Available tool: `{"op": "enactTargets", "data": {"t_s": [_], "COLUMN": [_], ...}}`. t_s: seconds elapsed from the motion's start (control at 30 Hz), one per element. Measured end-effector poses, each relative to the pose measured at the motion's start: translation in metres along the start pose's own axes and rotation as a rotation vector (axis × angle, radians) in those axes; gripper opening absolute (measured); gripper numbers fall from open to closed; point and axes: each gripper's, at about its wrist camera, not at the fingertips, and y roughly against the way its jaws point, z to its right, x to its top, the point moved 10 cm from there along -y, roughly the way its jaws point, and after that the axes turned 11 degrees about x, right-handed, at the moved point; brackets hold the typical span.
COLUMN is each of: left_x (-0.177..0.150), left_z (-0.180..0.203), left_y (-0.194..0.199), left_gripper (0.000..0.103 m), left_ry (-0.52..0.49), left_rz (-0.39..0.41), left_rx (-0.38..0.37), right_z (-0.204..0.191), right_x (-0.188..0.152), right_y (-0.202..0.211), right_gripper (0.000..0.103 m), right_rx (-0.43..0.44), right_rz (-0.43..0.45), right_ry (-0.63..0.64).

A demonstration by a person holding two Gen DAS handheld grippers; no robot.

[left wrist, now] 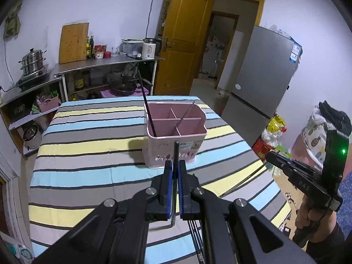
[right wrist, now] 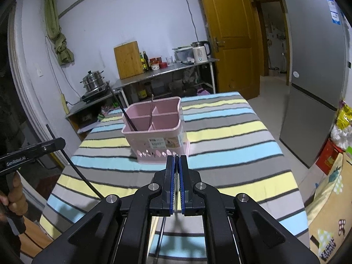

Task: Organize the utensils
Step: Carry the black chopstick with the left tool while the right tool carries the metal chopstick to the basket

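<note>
- Left claw (left wrist: 175,165): jaws pinched on a thin black chopstick (left wrist: 176,154); stick stands about upright between the blue pads (left wrist: 169,182), top poking above them, lower end hanging below.
- Pink plastic four-compartment utensil caddy (left wrist: 176,136) sits straight ahead of left claw on the striped-cloth worktop (left wrist: 88,154), near but not touching. One dark chopstick (left wrist: 147,107) leans in its near-left cell; a thin metal utensil handle (left wrist: 189,111) leans in a far cell.
- Right claw (right wrist: 176,160): jaws pinched on a slim metal utensil (right wrist: 176,155), seen edge-on, so type unclear. Caddy dead ahead here too.
- Judgement: both about equally near; left stick's long axis vertical, so it prob. needs to go forward over the rim, then down into the near-left cell w/ its mate.
</note>
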Motion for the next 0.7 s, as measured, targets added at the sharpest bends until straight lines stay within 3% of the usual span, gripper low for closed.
{"op": "enactTargets", "data": {"t_s": [0.7], "left_x": [0.128], "left_z": [-0.017], "left_y": [0.011], "left_gripper": [0.005], "left_ry": [0.105], "left_rz": [0.170], "left_rx": [-0.031], "right_z": [-0.041], "right_x": [0.102], "right_y": [-0.034], "right_gripper": [0.004], "right_rx": [0.104], "right_rz": [0.146], "right_ry": [0.020]}}
